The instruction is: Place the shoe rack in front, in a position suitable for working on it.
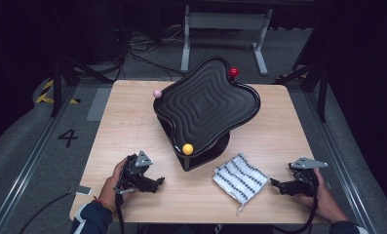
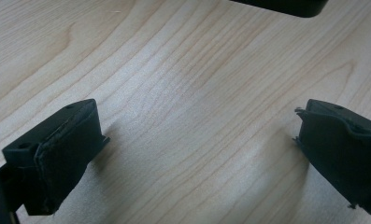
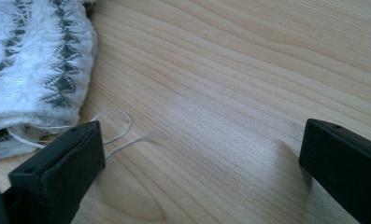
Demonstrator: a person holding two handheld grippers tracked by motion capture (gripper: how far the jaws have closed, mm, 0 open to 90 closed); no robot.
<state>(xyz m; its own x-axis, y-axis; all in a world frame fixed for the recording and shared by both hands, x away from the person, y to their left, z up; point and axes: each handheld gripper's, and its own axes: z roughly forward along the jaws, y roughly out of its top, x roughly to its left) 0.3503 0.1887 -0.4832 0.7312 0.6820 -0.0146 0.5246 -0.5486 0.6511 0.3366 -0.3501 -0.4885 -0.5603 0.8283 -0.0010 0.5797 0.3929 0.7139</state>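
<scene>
Black jaws on both tools are spread wide with nothing between them, just bare wood grain under each. Left tool (image 1: pixel 158 183) sits low at the near-left of the tabletop (image 1: pixel 132 126), held in the person's left hand (image 1: pixel 114 179), pointing roughly toward the middle. In the left gripper view you get the pale wood between its jaws and a dark edge of the tray at the top.

Right tool (image 1: pixel 275 183) is at the near-right, in the right hand (image 1: pixel 322 195), aimed at the folded cloth (image 1: pixel 240 177), close but not touching. The cloth is white with dark patterned stripes and lies flat just in front of the tray, and a loose thread (image 3: pixel 115 122) trails off it beside one jaw.

Further out, the wavy black tray (image 1: pixel 206 105) sits tilted on its stand mid-tabletop, with a yellow ball (image 1: pixel 187 149) at its near edge, a pink ball (image 1: pixel 157 93) at the left rim and a red ball (image 1: pixel 234 72) at the far side.
</scene>
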